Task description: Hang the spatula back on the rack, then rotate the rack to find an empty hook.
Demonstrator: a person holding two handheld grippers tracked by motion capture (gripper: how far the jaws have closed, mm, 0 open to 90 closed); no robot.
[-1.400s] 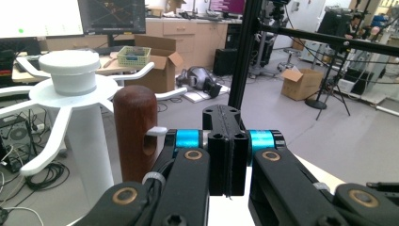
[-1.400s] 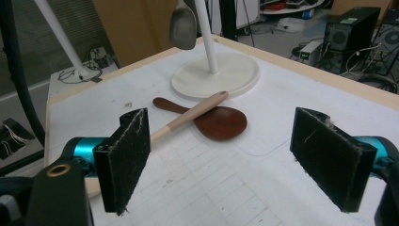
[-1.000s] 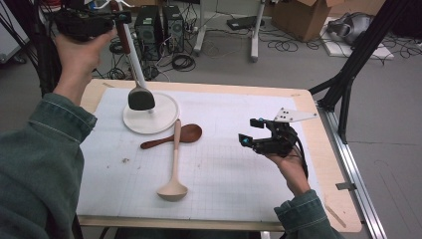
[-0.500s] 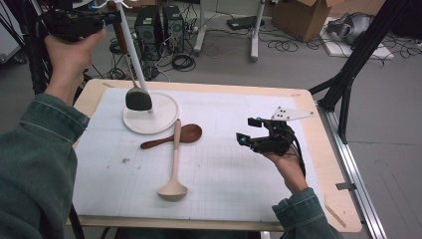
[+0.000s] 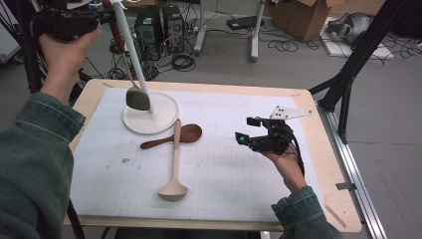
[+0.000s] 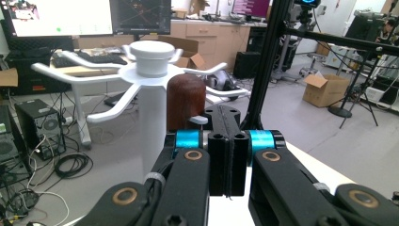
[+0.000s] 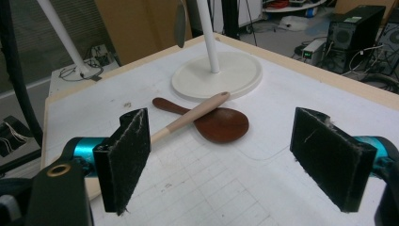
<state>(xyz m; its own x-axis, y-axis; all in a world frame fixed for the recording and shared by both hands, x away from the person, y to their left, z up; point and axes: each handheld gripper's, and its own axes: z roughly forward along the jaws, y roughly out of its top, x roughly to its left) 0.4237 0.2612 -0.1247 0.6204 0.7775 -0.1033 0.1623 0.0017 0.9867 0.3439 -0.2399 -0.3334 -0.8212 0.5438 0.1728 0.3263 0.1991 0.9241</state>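
Observation:
A white rack stands at the mat's far left, with a round base (image 5: pixel 164 124) and a pole (image 5: pixel 134 55). Its hook arms (image 6: pixel 150 59) are close ahead in the left gripper view. A utensil with a dark handle and a grey-brown head (image 5: pixel 138 98) hangs beside the pole, above the base. My left gripper (image 5: pixel 102 15) is raised, jaws pressed together (image 6: pixel 226 155), and the handle's brown top (image 6: pixel 186 99) sits just beside the tips. A dark wooden spoon (image 5: pixel 186 133) lies under a pale ladle (image 5: pixel 174 159). My right gripper (image 5: pixel 245 130) hovers open to their right, and nothing is between its pads (image 7: pixel 221 155).
A white gridded mat (image 5: pixel 224 179) covers the wooden table (image 5: pixel 318 149). A black stand's legs (image 5: pixel 348 74) rise by the table's right far corner. Computer towers (image 5: pixel 159 25) and cables lie on the floor behind. A small crumb (image 5: pixel 124 160) sits on the mat.
My left hand has shifted a little to the left at the top of the rack, and the hanging utensil's head has swung slightly left. The right gripper has stayed still.

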